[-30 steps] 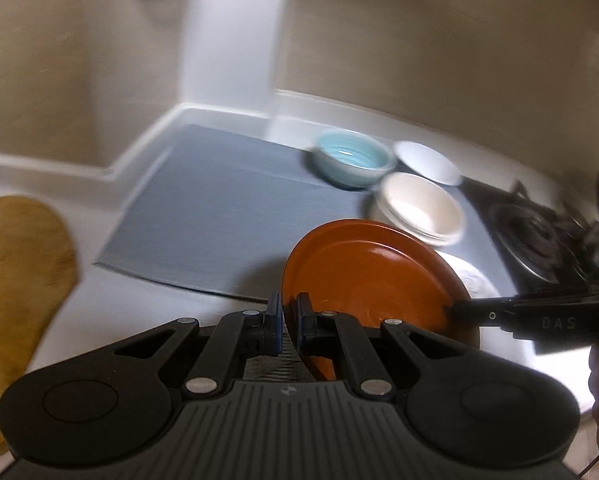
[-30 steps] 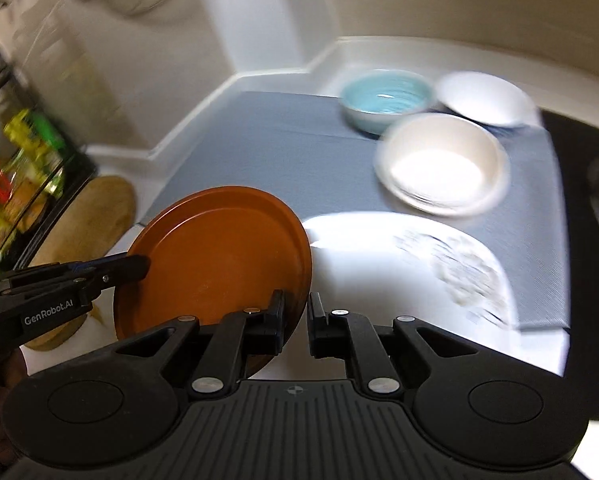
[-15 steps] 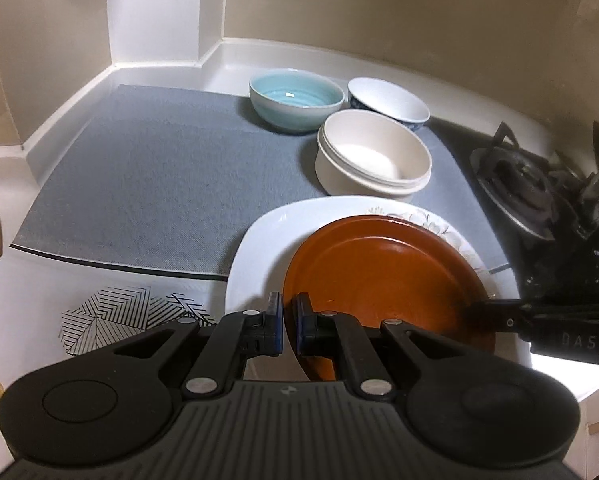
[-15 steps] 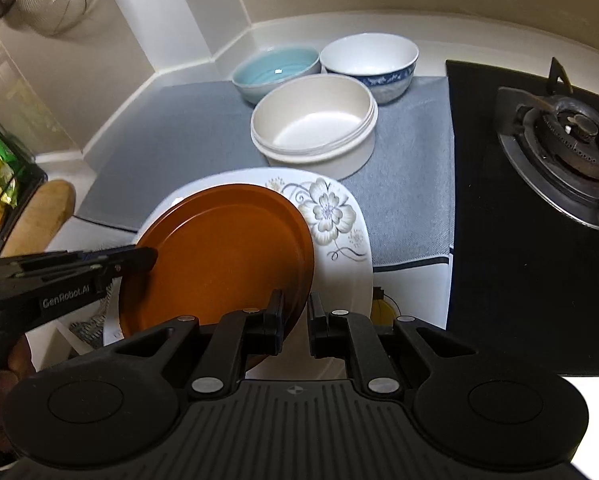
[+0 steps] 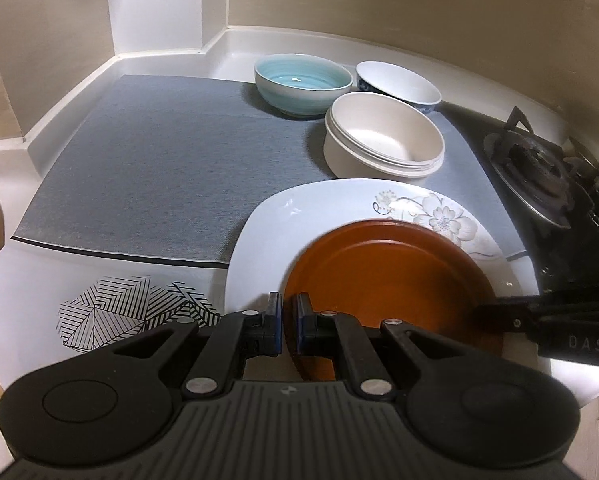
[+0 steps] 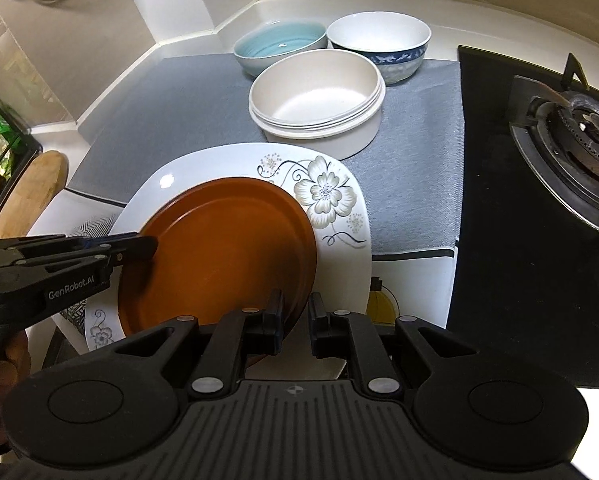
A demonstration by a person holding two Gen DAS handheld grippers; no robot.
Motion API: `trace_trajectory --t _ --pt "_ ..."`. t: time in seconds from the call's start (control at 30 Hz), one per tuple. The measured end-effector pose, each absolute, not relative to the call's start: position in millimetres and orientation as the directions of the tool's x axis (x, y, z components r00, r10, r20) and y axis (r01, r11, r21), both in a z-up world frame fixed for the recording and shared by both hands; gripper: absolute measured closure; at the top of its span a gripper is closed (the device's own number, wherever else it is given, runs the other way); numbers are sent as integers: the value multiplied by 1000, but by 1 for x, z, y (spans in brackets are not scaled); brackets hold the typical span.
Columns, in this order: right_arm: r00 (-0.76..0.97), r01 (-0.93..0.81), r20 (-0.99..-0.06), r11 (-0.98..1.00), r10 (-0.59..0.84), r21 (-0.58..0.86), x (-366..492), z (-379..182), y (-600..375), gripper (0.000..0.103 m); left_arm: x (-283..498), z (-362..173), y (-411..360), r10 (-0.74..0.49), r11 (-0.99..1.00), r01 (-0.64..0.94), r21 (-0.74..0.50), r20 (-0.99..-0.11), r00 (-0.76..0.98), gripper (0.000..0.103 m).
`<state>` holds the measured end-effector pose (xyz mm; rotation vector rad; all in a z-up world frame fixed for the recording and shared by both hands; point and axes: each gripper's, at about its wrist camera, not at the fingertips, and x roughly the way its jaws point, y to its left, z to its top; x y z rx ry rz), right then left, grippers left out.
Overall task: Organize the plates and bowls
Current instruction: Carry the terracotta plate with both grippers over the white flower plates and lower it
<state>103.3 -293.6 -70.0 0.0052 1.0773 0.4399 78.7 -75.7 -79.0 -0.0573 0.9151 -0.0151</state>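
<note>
**Gripping orange plate from both sides, over the floral plate**

Left gripper [image 5: 285, 322]: fingers [image 5: 273, 312] nearly together, pinching the near-left rim of the orange plate [image 5: 387, 276]. Right gripper [image 6: 297, 316]: fingers [image 6: 277, 312] a bit wider, rim of the same plate between them at its near-right edge; I can't tell how firm that contact is. In the left wrist view the right gripper reaches the plate's right rim; in the right wrist view the left gripper's tip sits on the plate's left rim.

Orange plate sits over the white floral plate [image 6: 331, 196], offset toward its near-left part, flower print exposed at the far-right. Touching or just above: can't tell.

Floral plate lies half on the near-right corner of the grey mat [image 5: 159, 168], half on the white counter [image 5: 31, 292].

Far-right end of mat: stack of cream bowls [image 6: 319, 100] just behind the floral plate, teal bowl [image 6: 279, 46] and blue-patterned white bowl [image 6: 379, 42] side by side behind that, near the back wall.

Gas burner [image 6: 575, 128] right of the mat. Wooden board [image 6: 35, 188] off the counter's left edge.
</note>
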Motion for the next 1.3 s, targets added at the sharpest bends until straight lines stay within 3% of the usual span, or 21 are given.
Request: trace_trajectory --t 0.37,0.47,0.7,0.93,1.3 --pt "385 -358 -855 910 348 209 103 -70 -292 87 77 -76 -73 -35 998 -21 -61 -789 613 94" --pt "398 -350 -852 915 340 201 102 -67 -295 82 75 -72 -72 -35 998 -23 -63 -784 620 88" --pt "475 -321 -803 920 360 223 102 -46 -316 82 61 -49 -64 -30 997 -37 -73 -749 662 75" --pt "468 -240 -818 939 335 247 110 -57 -336 82 46 -54 -37 -23 981 -136 -138 -779 626 74" --pt "393 -261 -849 928 353 266 108 -74 -330 82 46 -76 -25 -137 950 -164 -266 -826 546 75"
